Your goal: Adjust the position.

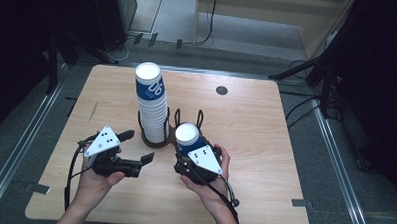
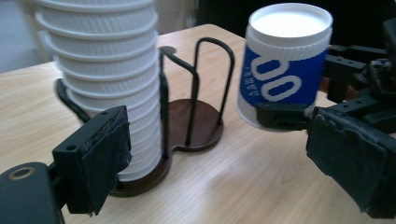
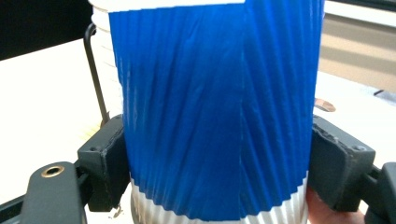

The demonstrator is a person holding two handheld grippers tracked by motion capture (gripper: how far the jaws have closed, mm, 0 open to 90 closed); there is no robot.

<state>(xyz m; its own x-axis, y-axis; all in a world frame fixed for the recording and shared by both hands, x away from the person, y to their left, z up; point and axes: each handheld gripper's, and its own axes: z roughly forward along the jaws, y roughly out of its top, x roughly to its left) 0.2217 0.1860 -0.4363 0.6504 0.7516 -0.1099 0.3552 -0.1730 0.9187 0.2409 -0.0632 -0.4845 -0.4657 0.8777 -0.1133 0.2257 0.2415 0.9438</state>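
Room: dark surround; grey floor beyond the far edge with black cables and stand legs; pale panelling at the back
Surface: light wooden table point(image 1: 246, 118) with rounded corners; a small dark round disc point(image 1: 222, 90) set in it near the far edge
Holder: dark wire cup holder point(image 1: 158, 133) with a brown two-lobed base, mid-table; left lobe carries a tall stack of cups point(image 1: 152, 103), top one blue-banded, upside down
Hidden: the stack's foot is behind the near left jaw in the left gripper view; the stack top is cut off there; lettering on the blue band too small to read
Held cup: single blue-and-white cup point(image 1: 188, 139), upside down, just in front of the holder's empty right lobe, raised off the table in the left gripper view
Right gripper point(image 1: 197, 159): jaws clamped on either side of the held cup; cup's top cropped in the right gripper view
Left gripper point(image 1: 135, 150): jaws spread wide, nothing between them; left of the holder, low over the table
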